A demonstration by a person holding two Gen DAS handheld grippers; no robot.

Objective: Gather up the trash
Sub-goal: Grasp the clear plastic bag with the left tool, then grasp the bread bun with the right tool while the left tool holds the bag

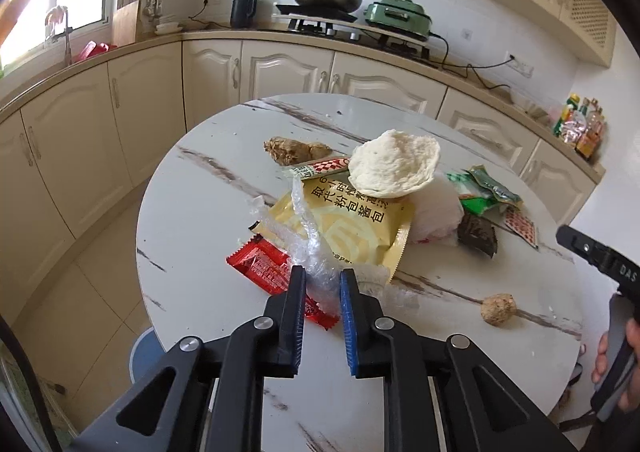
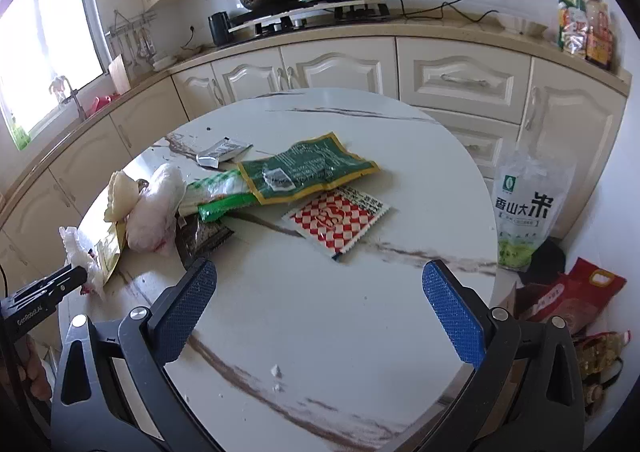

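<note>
Nearest, the left hand-held gripper (image 1: 322, 281) has its jaws drawn close around a crumpled clear plastic film (image 1: 310, 248), which lies across a red wrapper (image 1: 266, 266) and a yellow packet (image 1: 352, 226) on the round marble surface (image 1: 208, 292). The right hand-held gripper (image 2: 320, 276) hangs wide apart with nothing between its fingers, above bare surface just near of a red-checked sachet (image 2: 338, 218). Farther off lie a green packet (image 2: 308, 170) and a small silver sachet (image 2: 222, 152); a white foam bowl (image 1: 394, 164) tops the pile at left.
</note>
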